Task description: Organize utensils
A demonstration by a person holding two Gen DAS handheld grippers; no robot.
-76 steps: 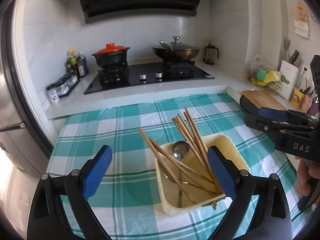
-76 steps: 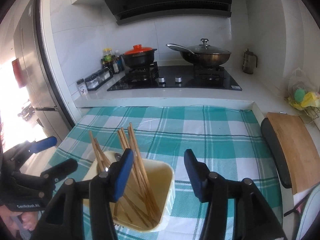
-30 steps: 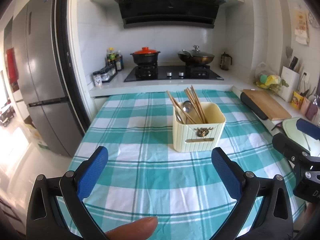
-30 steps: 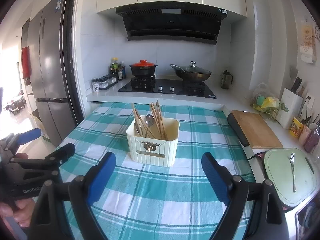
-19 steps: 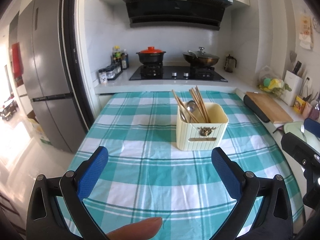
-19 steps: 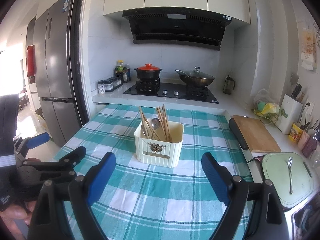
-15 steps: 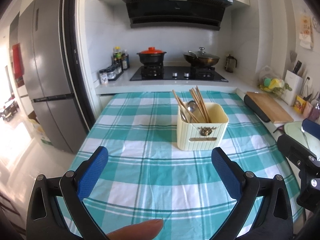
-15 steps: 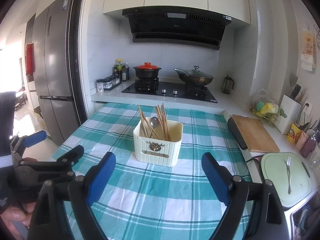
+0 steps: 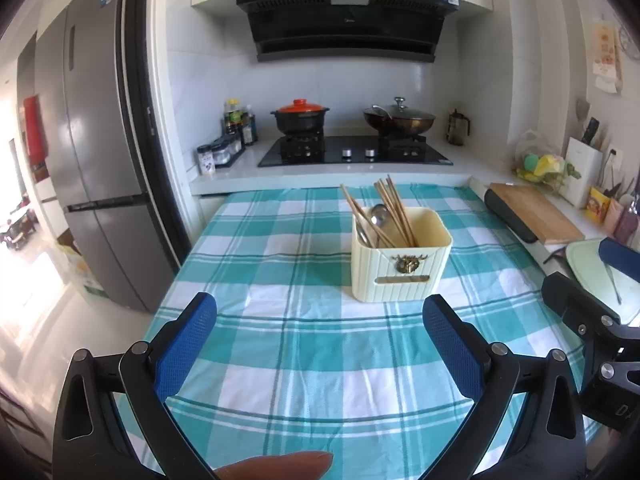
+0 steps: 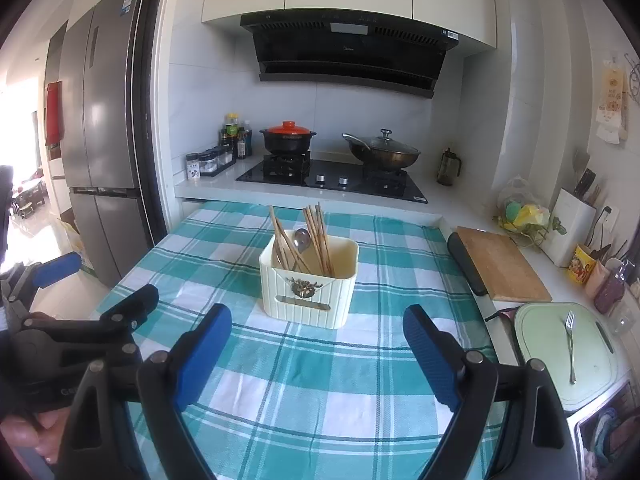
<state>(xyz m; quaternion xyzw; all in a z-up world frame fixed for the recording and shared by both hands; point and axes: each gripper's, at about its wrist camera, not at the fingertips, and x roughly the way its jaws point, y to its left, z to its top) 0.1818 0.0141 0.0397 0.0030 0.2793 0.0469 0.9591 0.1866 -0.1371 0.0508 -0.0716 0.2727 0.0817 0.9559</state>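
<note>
A cream ribbed utensil holder (image 9: 400, 270) (image 10: 308, 290) stands upright on the teal plaid tablecloth (image 9: 280, 280) (image 10: 392, 280). Several wooden chopsticks (image 9: 394, 210) (image 10: 318, 236) and a metal spoon (image 9: 379, 214) (image 10: 303, 239) stick out of it. My left gripper (image 9: 320, 340) is open and empty, well in front of the holder. My right gripper (image 10: 316, 350) is also open and empty, just short of the holder. Each gripper shows at the edge of the other's view. A fork (image 10: 570, 344) lies on a pale green lid (image 10: 560, 364) at the right.
Behind the table is a stove (image 9: 352, 154) with a red-lidded pot (image 9: 300, 118) and a wok (image 9: 398, 120). A wooden cutting board (image 10: 500, 264) lies on the right counter, with a knife block (image 10: 568, 232) and jars beyond. A tall fridge (image 9: 92, 184) stands left.
Both grippers have pulled back and up from the holder, which was right under the jaws and now stands farther off. Over the last half second little has moved.
</note>
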